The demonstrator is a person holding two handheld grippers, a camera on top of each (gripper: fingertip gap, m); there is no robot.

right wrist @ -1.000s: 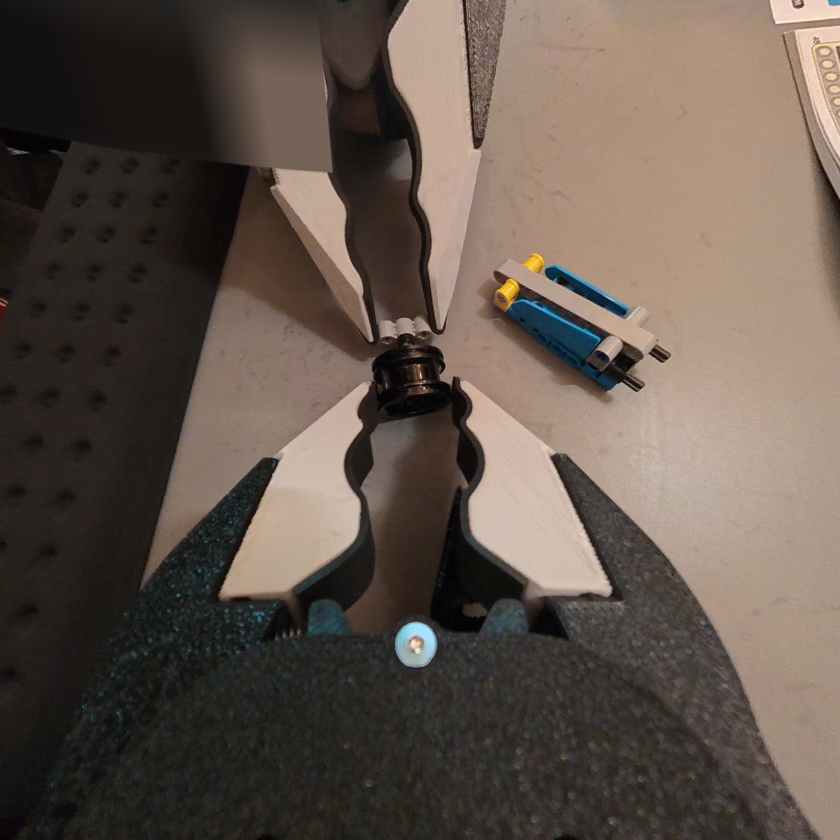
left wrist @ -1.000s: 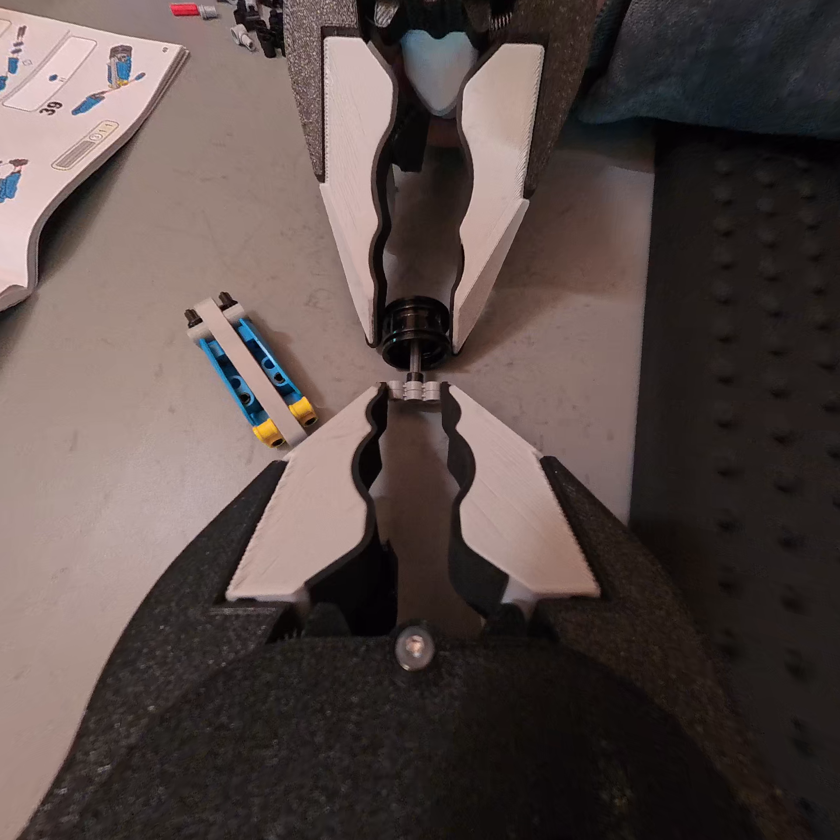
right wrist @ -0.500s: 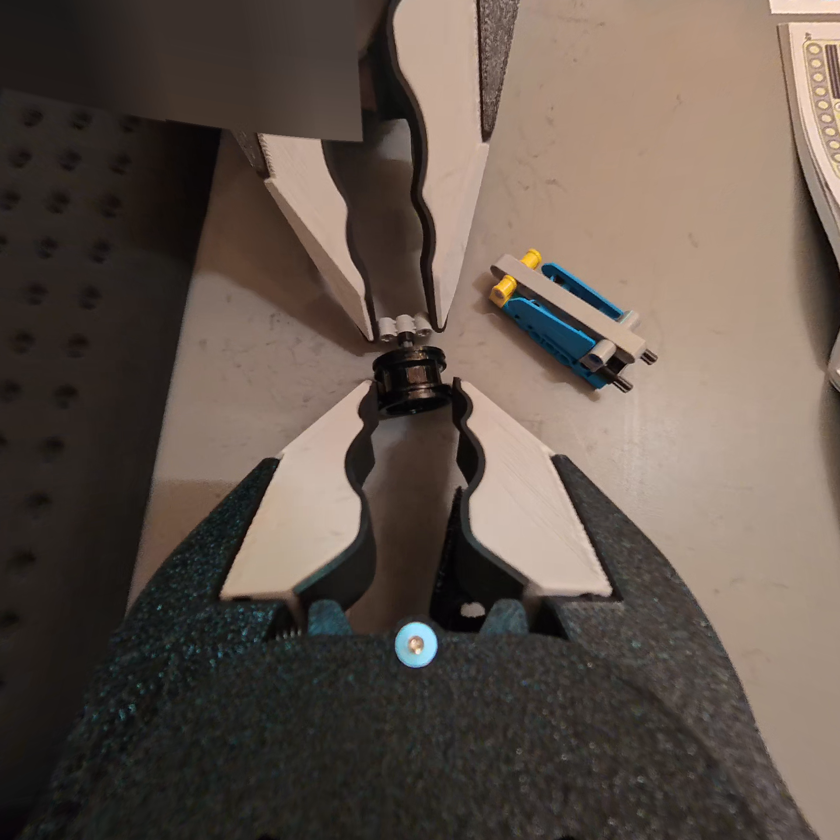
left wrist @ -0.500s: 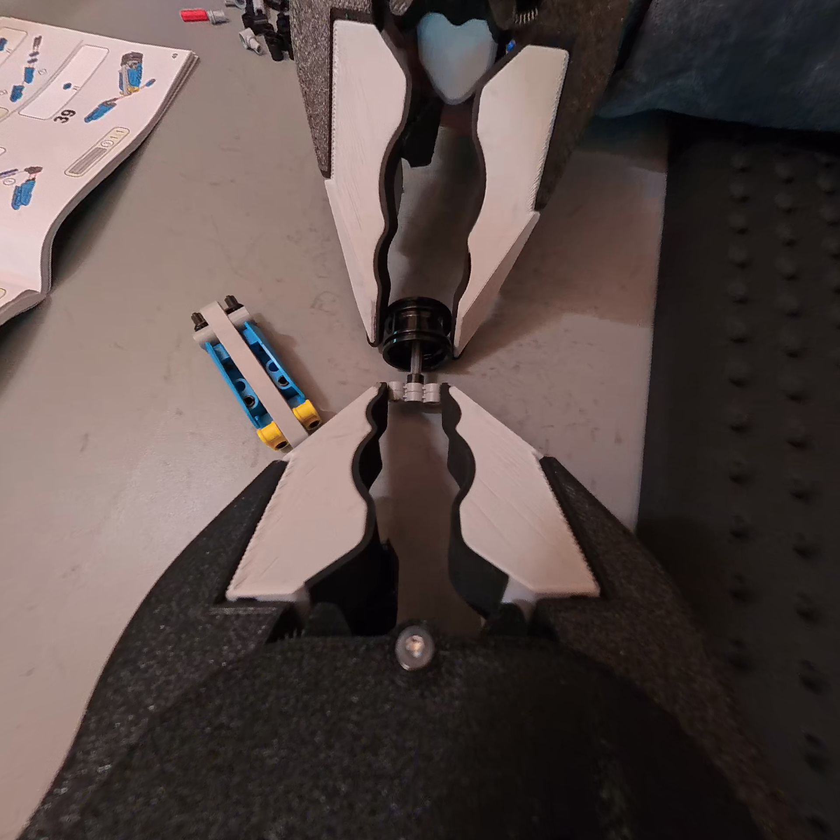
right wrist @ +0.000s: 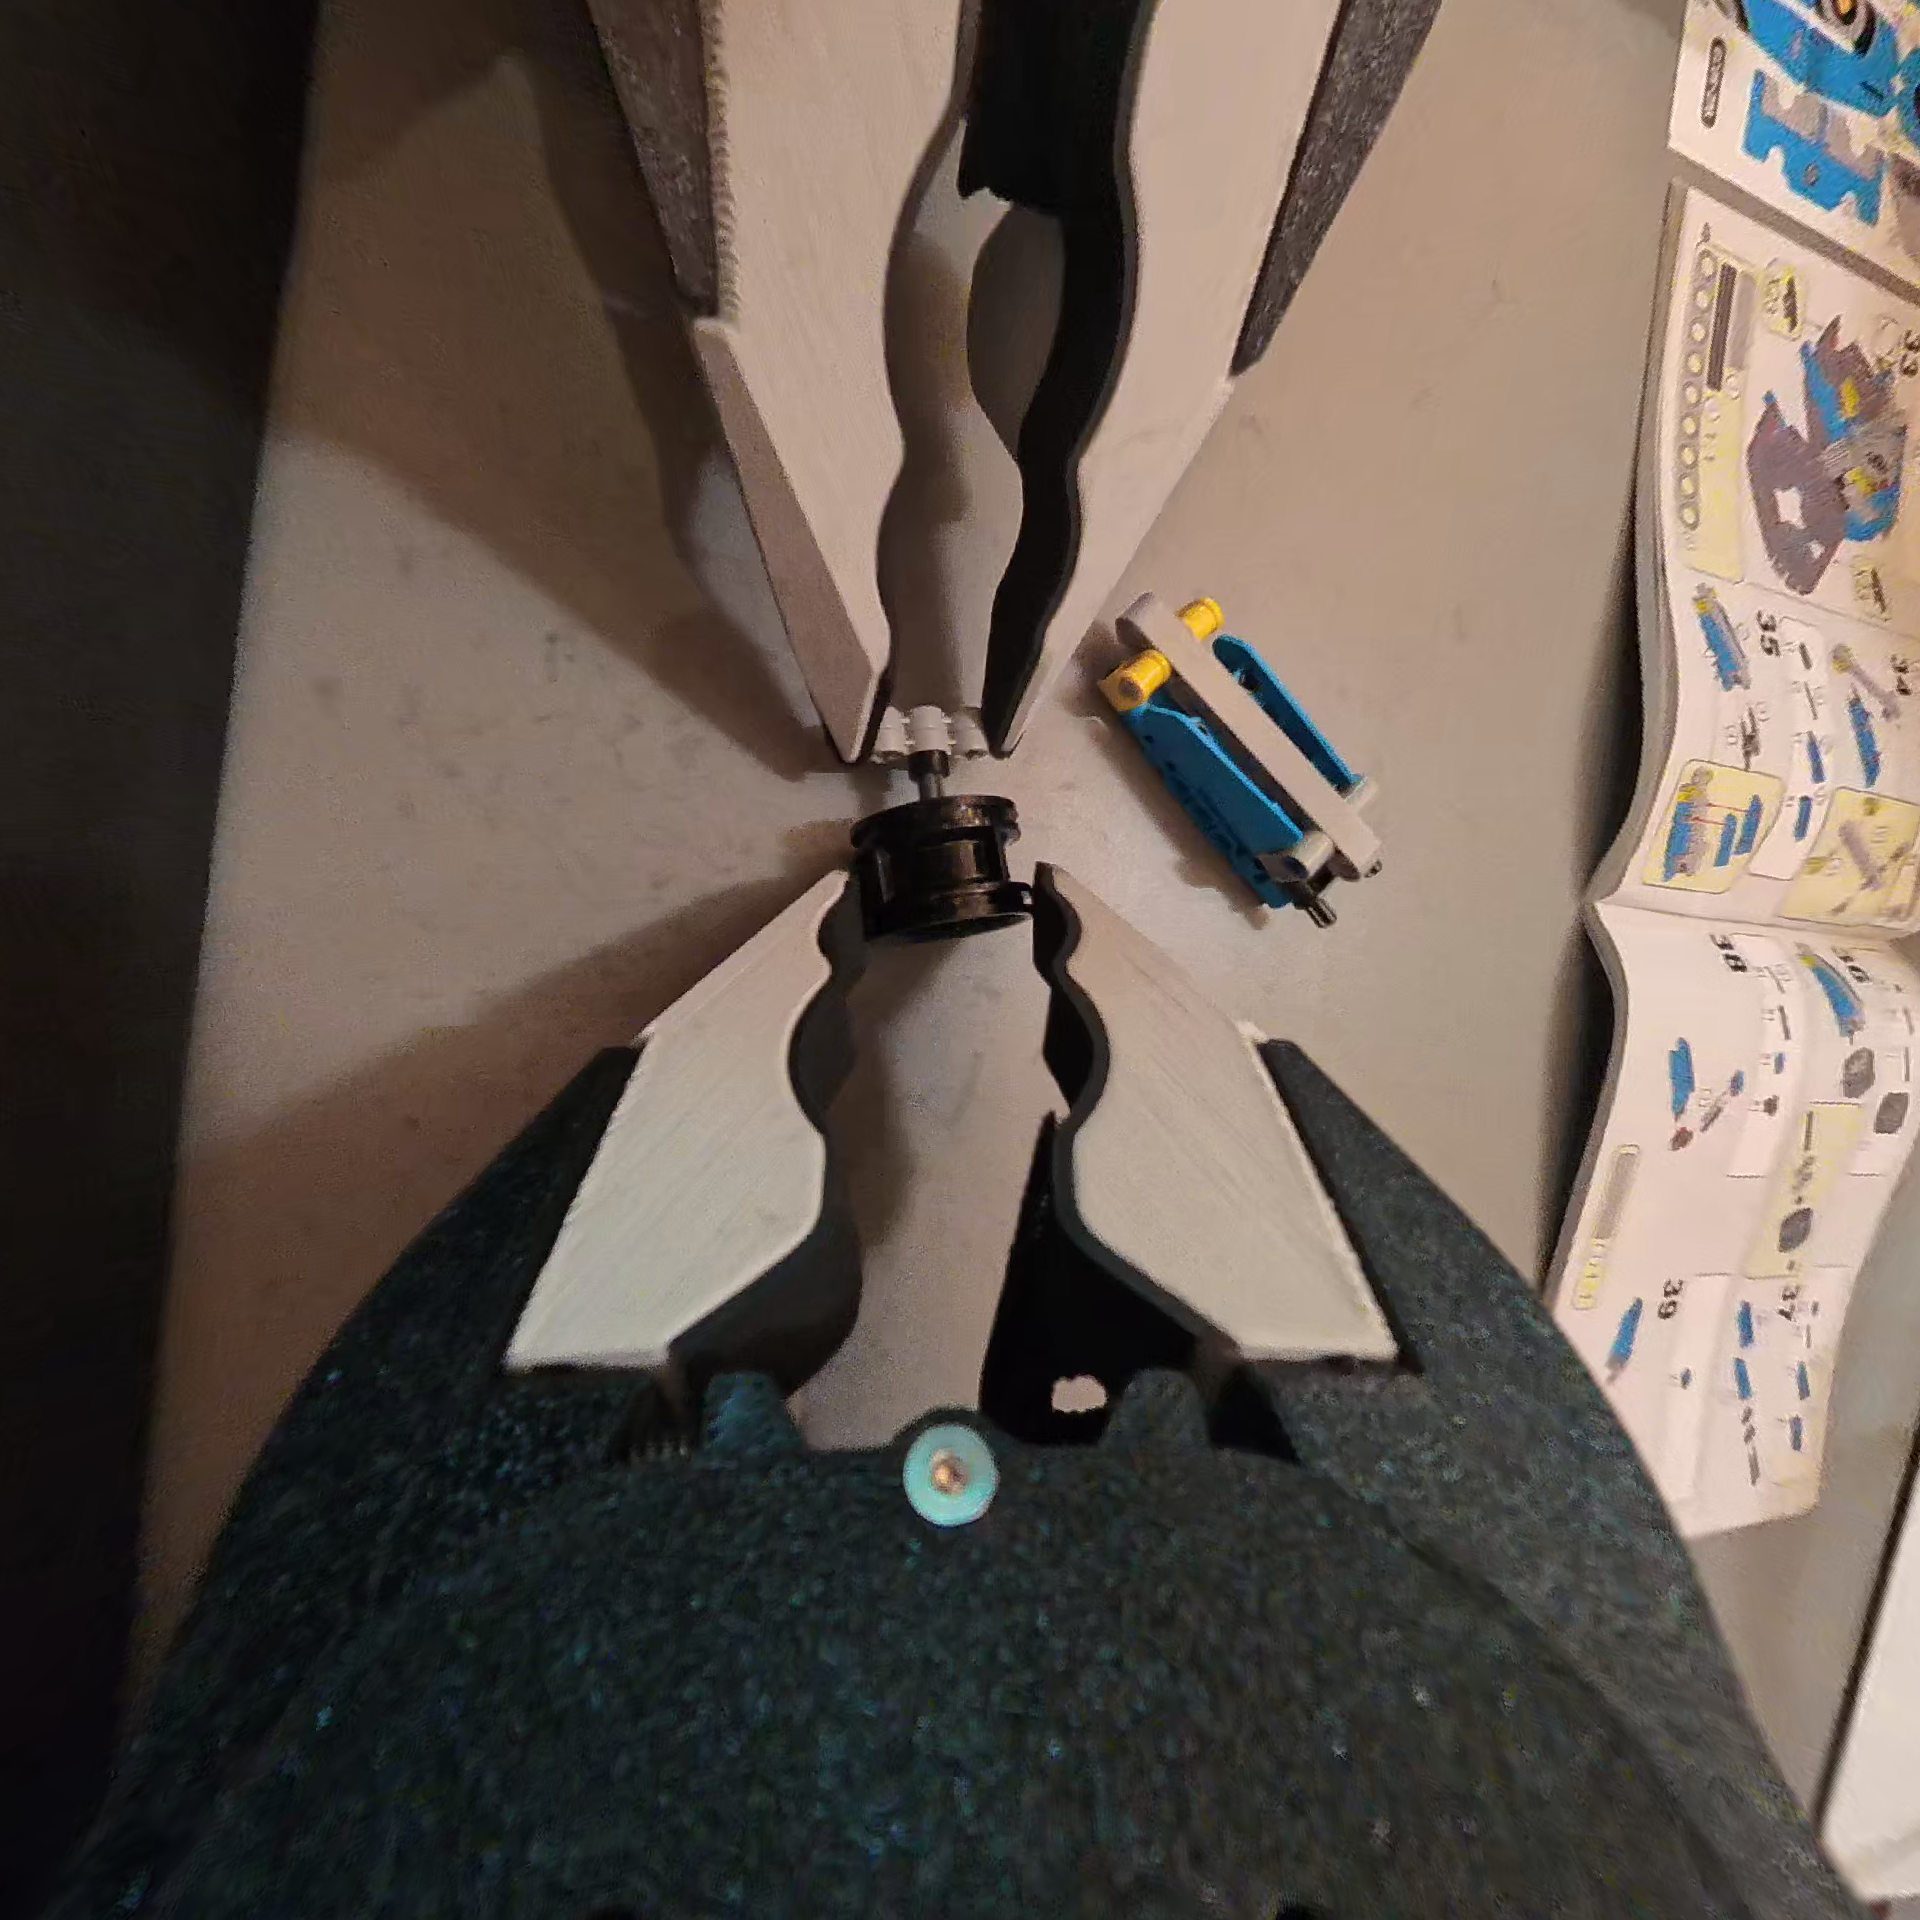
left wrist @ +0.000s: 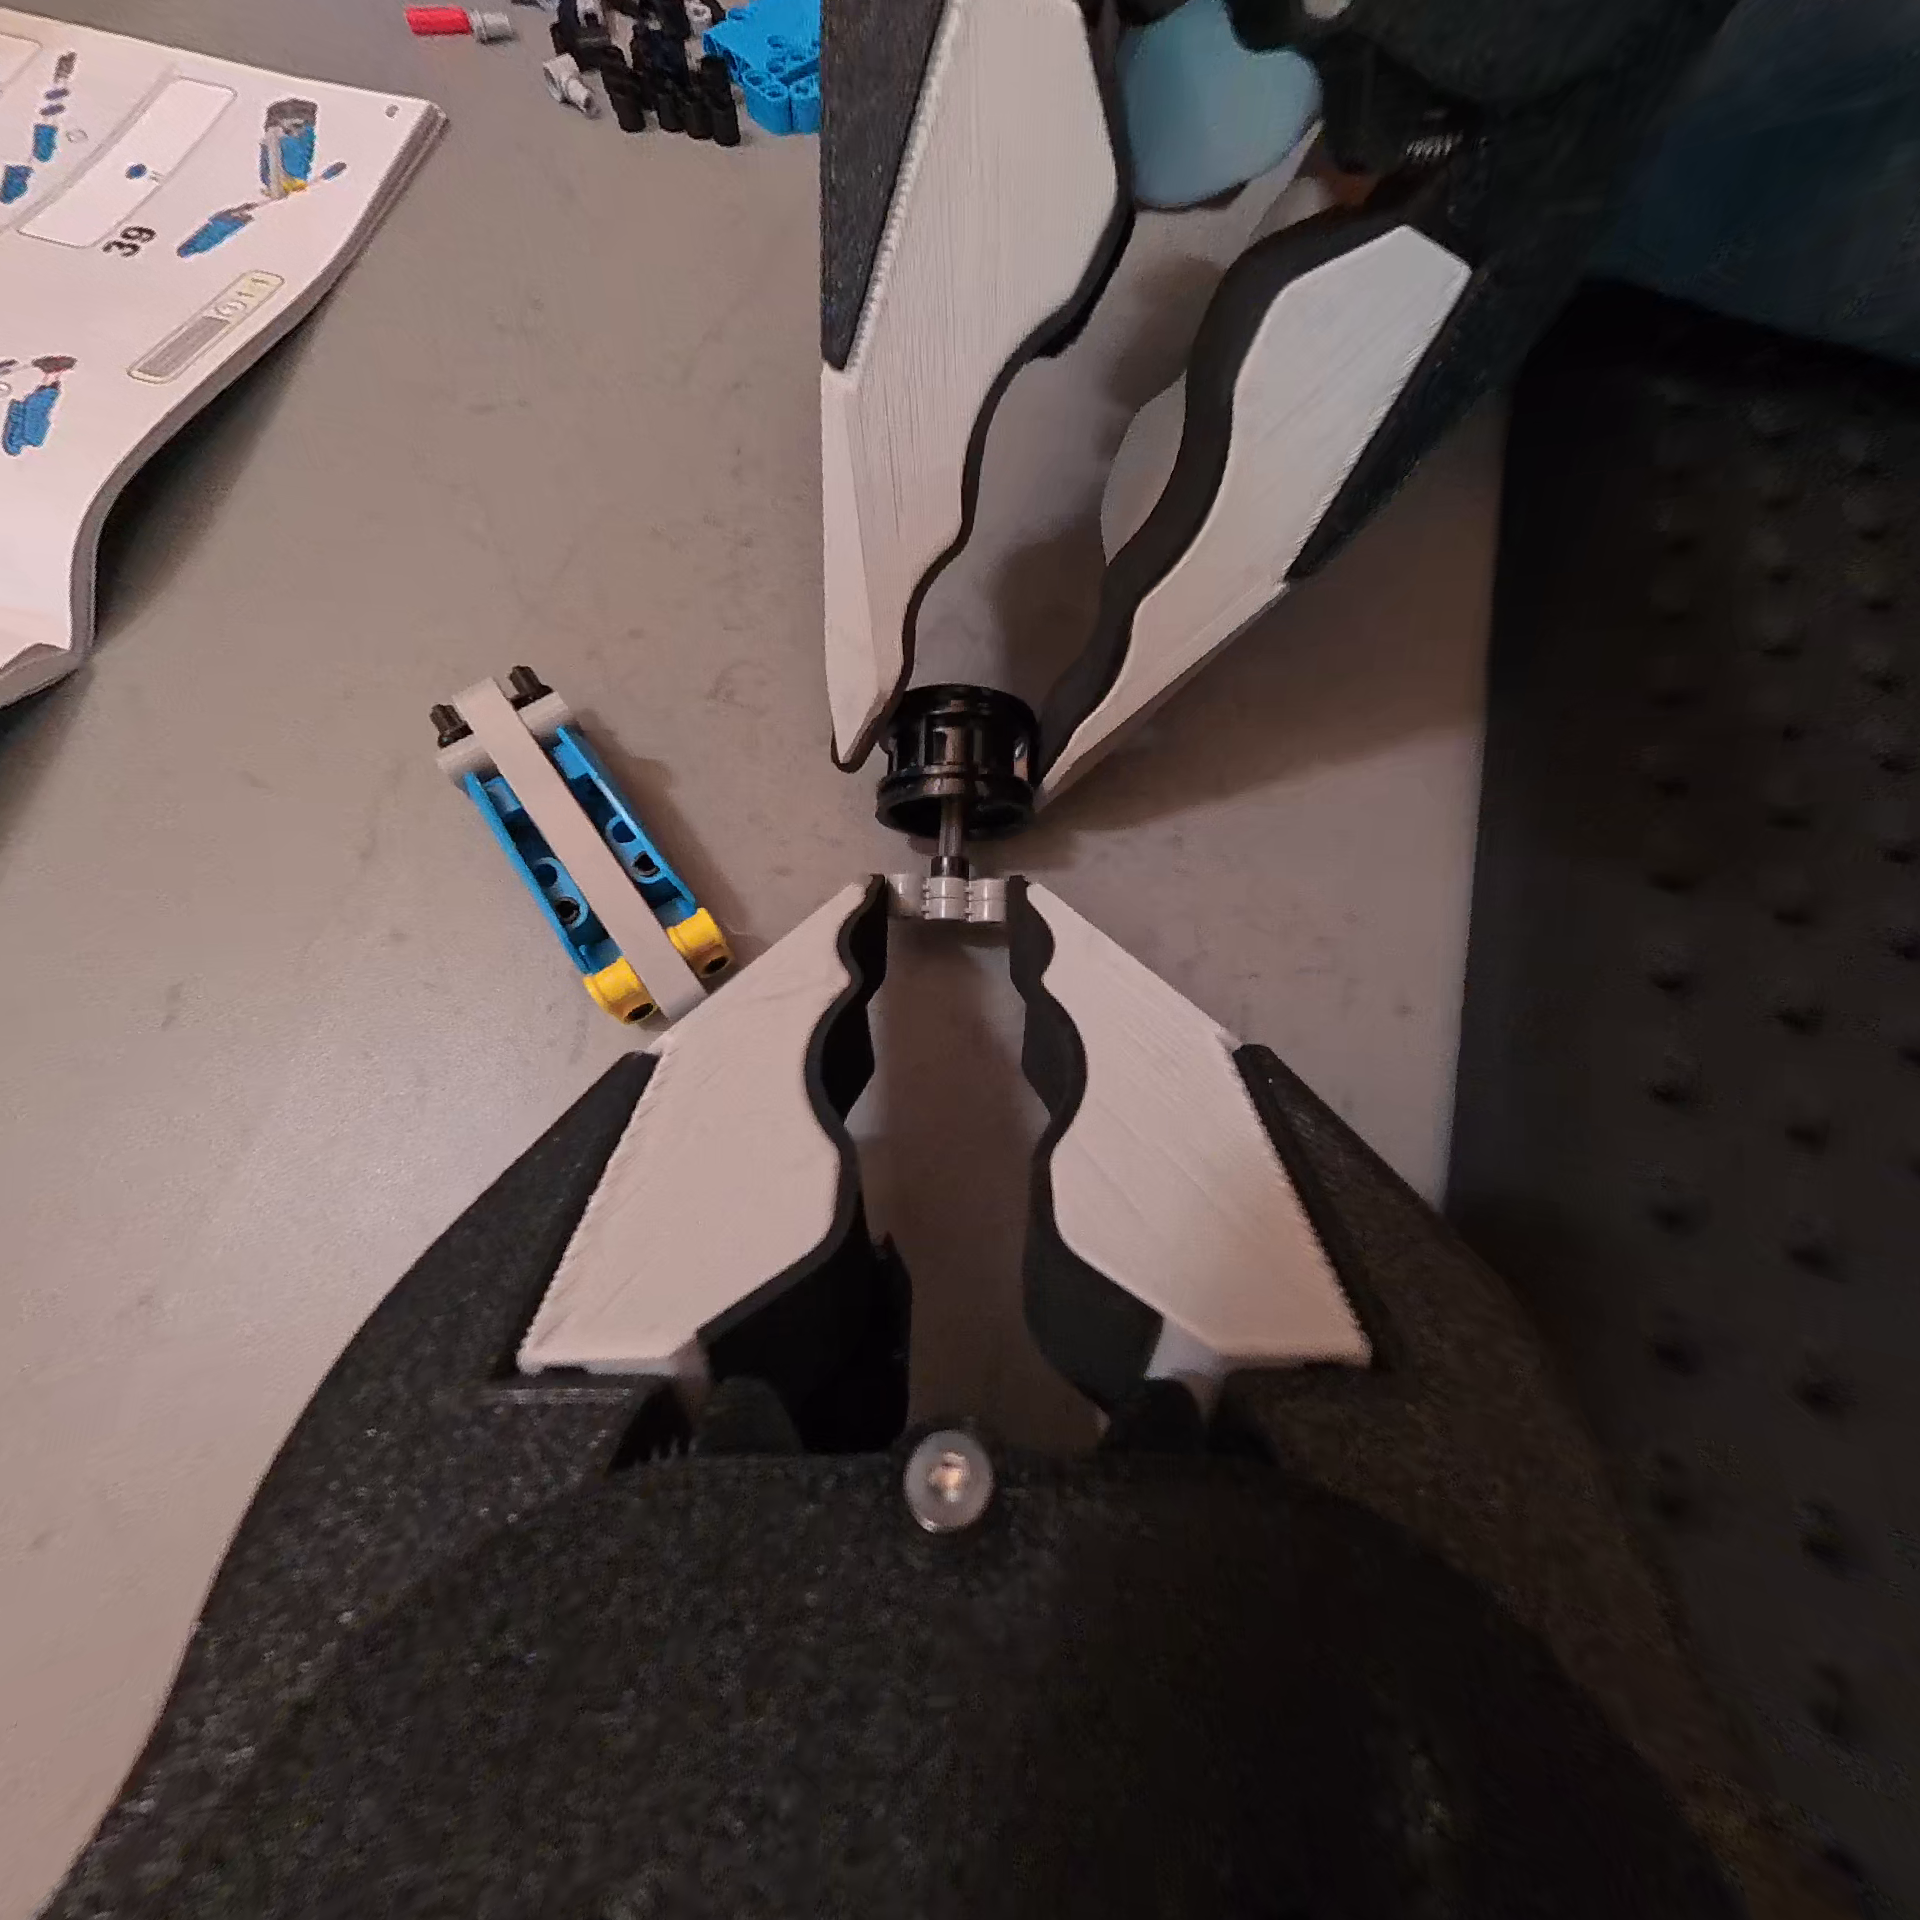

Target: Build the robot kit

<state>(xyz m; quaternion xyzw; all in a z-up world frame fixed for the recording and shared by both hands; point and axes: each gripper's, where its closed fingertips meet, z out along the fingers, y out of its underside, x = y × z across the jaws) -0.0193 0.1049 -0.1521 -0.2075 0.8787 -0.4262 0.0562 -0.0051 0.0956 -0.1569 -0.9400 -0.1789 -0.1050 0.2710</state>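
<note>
Two grippers meet tip to tip over the grey table (left wrist: 312,582). The left gripper (left wrist: 948,896) pinches a small light-grey connector (left wrist: 948,898) by its ends, jaws nearly closed; the right gripper (right wrist: 943,883) clamps a black wheel hub (right wrist: 940,864) across its barrel. A thin dark axle (left wrist: 948,837) joins the two parts. All look light, rigid, smooth plastic, liable to slip or twist, so flat sides are the best hold. A blue and grey beam assembly (left wrist: 578,852) lies left, an instruction booklet (left wrist: 125,312) farther left.
</note>
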